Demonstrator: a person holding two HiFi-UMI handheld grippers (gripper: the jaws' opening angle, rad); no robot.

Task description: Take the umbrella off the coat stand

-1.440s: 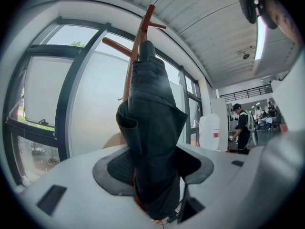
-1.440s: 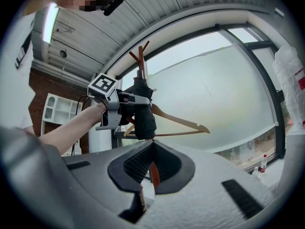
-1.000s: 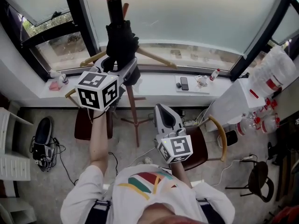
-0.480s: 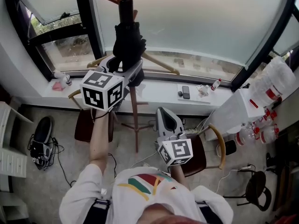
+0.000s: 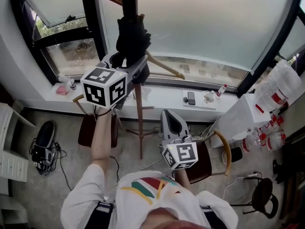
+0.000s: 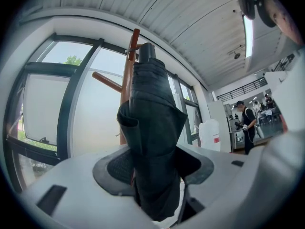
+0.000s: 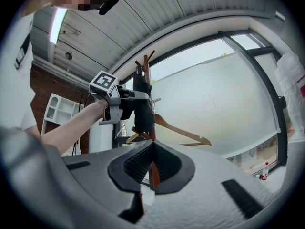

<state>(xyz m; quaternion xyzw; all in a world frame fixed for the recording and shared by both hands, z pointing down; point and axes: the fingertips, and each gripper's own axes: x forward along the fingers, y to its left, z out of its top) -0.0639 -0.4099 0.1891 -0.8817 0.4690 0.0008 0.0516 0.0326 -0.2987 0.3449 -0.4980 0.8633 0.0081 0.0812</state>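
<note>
A grey floor [image 5: 62, 161] is seen far below, bounded at the far side by a white sill [image 5: 162, 97] under a wide frosted window [image 5: 214, 27]. A shoe [image 5: 43, 135] is seen at the left and a brown chair [image 5: 204, 157] at the near right. A wooden coat stand [image 5: 139, 123] is placed before the sill. The black folded umbrella [image 5: 132, 37] is held upright against the stand's pole, clamped low down between the 2 jaws of the left gripper [image 5: 127, 63]. The right gripper [image 5: 170, 116] is kept nearer and lower, well apart from the umbrella, its jaws closed on nothing.
</note>
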